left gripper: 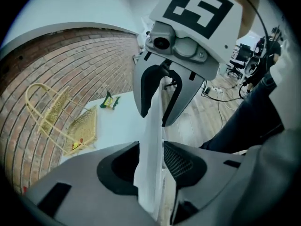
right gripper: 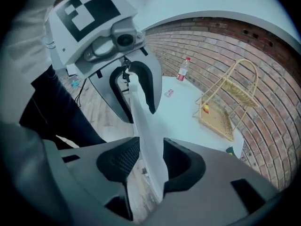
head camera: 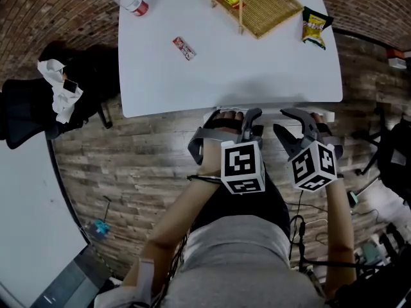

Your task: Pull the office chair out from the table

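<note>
Both grippers are sitting at the near edge of the white rectangular table (head camera: 257, 69), centre of frame. The left gripper (head camera: 236, 115) is keeping its fingers wide, straddling the thin tabletop edge - the pads aren't clamping it. The right gripper (head camera: 302, 117) is doing the same just beside it, jaws spread wide with the edge between them. The black office chair (head camera: 26, 108) is standing at the left of the frame, beside the table's left side, with white crumpled cloth (head camera: 58, 88) lying on it - well apart from both grippers. A woven wicker rack (head camera: 253, 2) is resting at the table's far end.
</note>
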`<control>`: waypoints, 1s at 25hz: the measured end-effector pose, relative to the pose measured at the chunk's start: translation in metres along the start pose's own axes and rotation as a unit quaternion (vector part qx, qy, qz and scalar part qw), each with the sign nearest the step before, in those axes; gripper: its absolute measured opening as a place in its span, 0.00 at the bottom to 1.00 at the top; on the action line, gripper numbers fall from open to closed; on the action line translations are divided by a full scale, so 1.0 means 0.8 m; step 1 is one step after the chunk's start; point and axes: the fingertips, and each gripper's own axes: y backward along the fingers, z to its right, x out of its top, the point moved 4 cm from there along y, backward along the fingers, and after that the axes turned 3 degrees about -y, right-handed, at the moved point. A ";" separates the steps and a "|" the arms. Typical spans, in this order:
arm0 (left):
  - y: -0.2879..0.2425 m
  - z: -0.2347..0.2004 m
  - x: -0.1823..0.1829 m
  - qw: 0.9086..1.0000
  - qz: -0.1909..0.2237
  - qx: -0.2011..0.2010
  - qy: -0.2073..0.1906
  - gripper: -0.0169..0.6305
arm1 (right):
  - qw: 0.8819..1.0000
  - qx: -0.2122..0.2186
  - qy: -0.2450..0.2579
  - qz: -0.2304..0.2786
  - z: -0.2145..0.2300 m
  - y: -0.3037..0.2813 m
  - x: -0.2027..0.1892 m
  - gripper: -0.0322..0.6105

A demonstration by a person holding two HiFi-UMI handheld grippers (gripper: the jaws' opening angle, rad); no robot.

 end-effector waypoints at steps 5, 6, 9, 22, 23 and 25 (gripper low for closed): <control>-0.025 0.001 -0.007 0.999 -0.035 -0.036 -0.017 0.32 | 0.993 0.011 0.092 -0.066 -0.002 -0.030 -0.019 0.31; -0.029 0.001 -0.009 0.998 -0.043 -0.043 -0.022 0.33 | 0.991 0.015 0.107 -0.077 -0.003 -0.036 -0.023 0.31; -0.041 0.002 -0.015 0.997 -0.057 -0.054 -0.027 0.33 | 0.987 0.026 0.124 -0.104 -0.004 -0.043 -0.029 0.31; -0.068 0.005 -0.025 0.994 -0.070 -0.072 -0.038 0.17 | 0.974 0.042 0.167 -0.146 -0.003 -0.068 -0.043 0.21; -0.067 0.005 -0.026 0.995 -0.068 -0.070 -0.032 0.17 | 0.974 0.041 0.165 -0.147 -0.003 -0.069 -0.044 0.21; -0.067 0.006 -0.027 0.996 -0.063 -0.068 -0.013 0.16 | 0.975 0.038 0.161 -0.148 -0.004 -0.068 -0.044 0.21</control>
